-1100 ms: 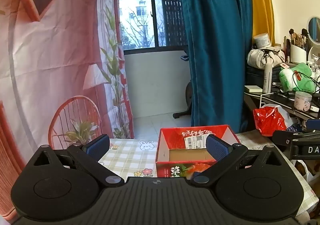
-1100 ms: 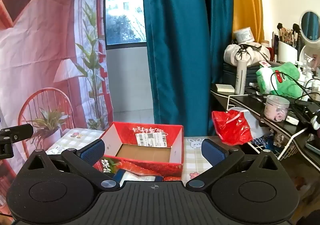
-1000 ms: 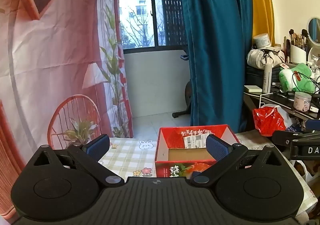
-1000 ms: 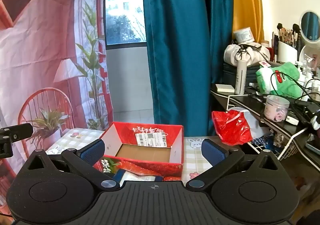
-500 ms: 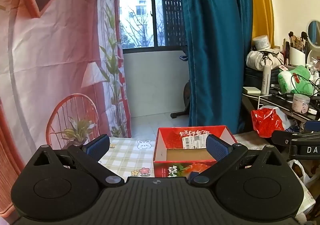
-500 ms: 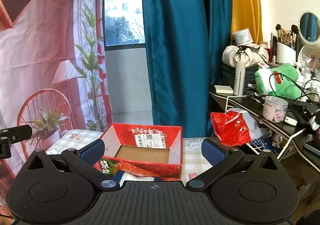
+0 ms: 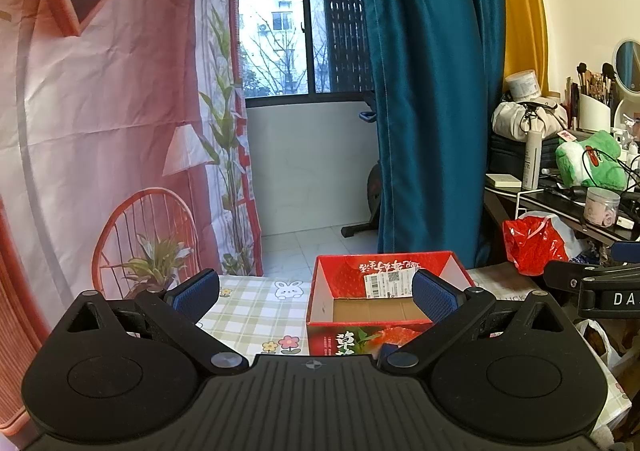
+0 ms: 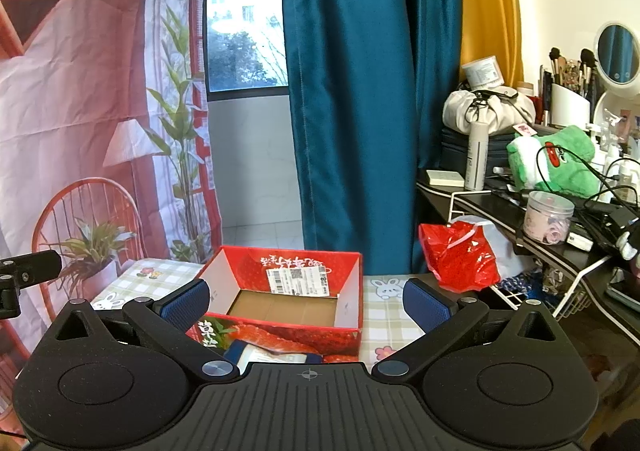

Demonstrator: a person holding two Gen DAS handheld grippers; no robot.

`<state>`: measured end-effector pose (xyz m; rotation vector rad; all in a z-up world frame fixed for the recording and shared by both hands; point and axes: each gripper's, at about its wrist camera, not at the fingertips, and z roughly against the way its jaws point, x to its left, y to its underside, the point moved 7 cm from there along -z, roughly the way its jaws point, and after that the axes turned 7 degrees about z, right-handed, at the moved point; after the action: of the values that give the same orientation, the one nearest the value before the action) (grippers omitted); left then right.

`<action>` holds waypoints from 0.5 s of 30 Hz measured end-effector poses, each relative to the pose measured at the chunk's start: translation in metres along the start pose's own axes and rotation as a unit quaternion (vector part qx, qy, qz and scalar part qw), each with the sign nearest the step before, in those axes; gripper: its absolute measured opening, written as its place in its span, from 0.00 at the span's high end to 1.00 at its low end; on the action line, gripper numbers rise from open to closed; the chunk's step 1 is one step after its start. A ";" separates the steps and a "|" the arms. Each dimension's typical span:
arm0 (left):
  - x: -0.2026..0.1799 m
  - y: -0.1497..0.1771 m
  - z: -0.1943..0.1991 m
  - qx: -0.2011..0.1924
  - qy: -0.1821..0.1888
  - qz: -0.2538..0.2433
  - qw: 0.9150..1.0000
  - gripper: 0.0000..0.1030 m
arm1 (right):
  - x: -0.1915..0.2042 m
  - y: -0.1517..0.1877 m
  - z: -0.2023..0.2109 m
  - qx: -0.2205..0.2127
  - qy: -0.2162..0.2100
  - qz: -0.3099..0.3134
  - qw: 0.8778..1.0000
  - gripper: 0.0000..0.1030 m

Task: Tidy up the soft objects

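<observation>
The left gripper (image 7: 316, 293) and the right gripper (image 8: 306, 301) both had wide, empty jaws. The red box (image 8: 288, 291) stood near the table's (image 7: 248, 315) far edge; a blue-white packet (image 8: 264, 355), possibly soft, lay against its near side.

Bright daylight from the window (image 7: 298, 31) lights both sharp views; fisheye bends edges, corners vignette dark.

Glossy printed cardboard box (image 8: 280, 335) (plain matt brown inside) on a checked cloth tablecloth (image 7: 256, 315).
</observation>
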<state>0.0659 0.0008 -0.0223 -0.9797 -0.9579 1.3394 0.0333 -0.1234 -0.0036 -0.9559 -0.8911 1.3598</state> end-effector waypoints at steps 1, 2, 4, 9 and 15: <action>0.000 0.000 0.000 0.000 0.000 0.000 1.000 0.00 | 0.001 0.000 0.000 0.000 0.000 0.000 1.000 0.00; 0.000 0.000 0.000 0.000 0.000 0.001 1.000 0.00 | 0.001 0.000 0.000 0.000 -0.001 0.000 1.000 0.00; 0.000 0.000 0.000 -0.001 0.000 0.001 1.000 0.00 | 0.001 0.000 0.000 0.000 0.000 0.000 1.000 0.00; 0.000 0.001 0.000 -0.001 0.000 0.000 1.000 0.00 | 0.000 0.000 0.000 0.000 0.000 0.000 1.000 0.00; 0.000 0.001 0.000 -0.001 0.000 0.001 1.000 0.00 | 0.001 0.000 0.000 0.000 0.001 0.001 1.000 0.00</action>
<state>0.0654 0.0013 -0.0228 -0.9821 -0.9583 1.3409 0.0333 -0.1226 -0.0036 -0.9575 -0.8896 1.3600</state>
